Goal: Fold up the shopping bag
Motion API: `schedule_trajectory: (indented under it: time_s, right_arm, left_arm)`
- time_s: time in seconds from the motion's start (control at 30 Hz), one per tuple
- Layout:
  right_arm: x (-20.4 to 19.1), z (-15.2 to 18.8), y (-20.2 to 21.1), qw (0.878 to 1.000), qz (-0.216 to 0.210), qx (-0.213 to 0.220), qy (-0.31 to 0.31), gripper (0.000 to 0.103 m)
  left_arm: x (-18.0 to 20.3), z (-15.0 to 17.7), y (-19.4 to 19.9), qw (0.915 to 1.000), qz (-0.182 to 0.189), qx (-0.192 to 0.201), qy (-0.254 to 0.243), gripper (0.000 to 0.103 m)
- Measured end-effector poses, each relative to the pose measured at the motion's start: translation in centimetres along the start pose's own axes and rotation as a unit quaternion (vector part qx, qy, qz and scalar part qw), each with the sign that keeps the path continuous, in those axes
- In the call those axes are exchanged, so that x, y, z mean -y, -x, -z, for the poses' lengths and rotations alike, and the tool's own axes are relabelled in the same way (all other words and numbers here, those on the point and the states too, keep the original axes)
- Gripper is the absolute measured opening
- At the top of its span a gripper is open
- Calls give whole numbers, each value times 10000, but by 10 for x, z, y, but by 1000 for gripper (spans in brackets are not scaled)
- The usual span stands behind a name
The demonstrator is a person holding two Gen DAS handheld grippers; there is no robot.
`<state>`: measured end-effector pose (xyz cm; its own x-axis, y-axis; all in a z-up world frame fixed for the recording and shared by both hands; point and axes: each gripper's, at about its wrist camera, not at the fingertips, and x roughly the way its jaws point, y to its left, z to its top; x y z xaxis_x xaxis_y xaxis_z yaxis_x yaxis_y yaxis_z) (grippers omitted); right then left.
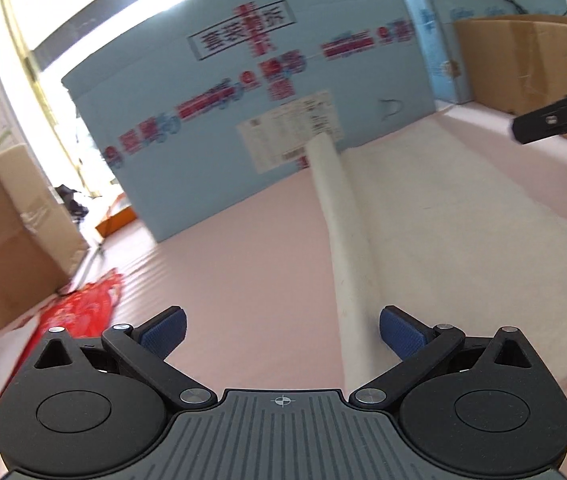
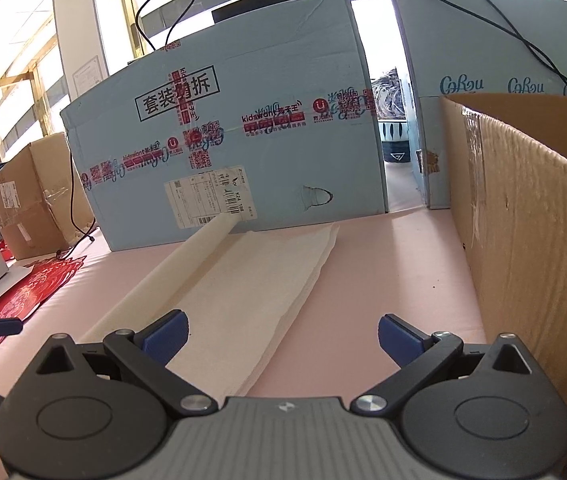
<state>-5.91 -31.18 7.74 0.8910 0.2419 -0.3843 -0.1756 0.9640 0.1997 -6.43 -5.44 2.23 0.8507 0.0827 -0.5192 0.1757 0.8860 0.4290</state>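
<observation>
A blue carton (image 2: 227, 136) backs the pink counter (image 2: 395, 264), where the white shopping bag (image 2: 251, 284) lies flat, one edge rolled. Only the right view shows the open brown box (image 2: 531, 240). Left gripper (image 1: 282, 330) and right gripper (image 2: 282, 336) are spread, empty.

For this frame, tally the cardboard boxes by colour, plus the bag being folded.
Light blue boxes: 2
Brown boxes: 2
White shopping bag: 1
Total: 5
</observation>
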Motion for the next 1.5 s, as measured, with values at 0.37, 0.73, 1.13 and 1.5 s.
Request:
schedule_trajectory:
  time_s: [0.37, 0.73, 1.13, 1.5]
  right_arm:
    - [-1, 1, -1, 10000, -18, -55, -7, 103]
    - [0, 1, 2, 10000, -45, -3, -38, 103]
    - [1, 2, 2, 9999, -111, -29, -99, 103]
    - [8, 7, -9, 9951, -671, -541, -490, 102]
  left_arm:
    - [22, 8, 71, 9828, 1143, 1415, -316, 103]
    - [104, 3, 76, 9595, 2130, 1188, -1412, 99]
    - [100, -13, 44, 9717, 2058, 705, -918, 55]
    - [16, -12, 33, 9854, 1148, 914, 860, 0]
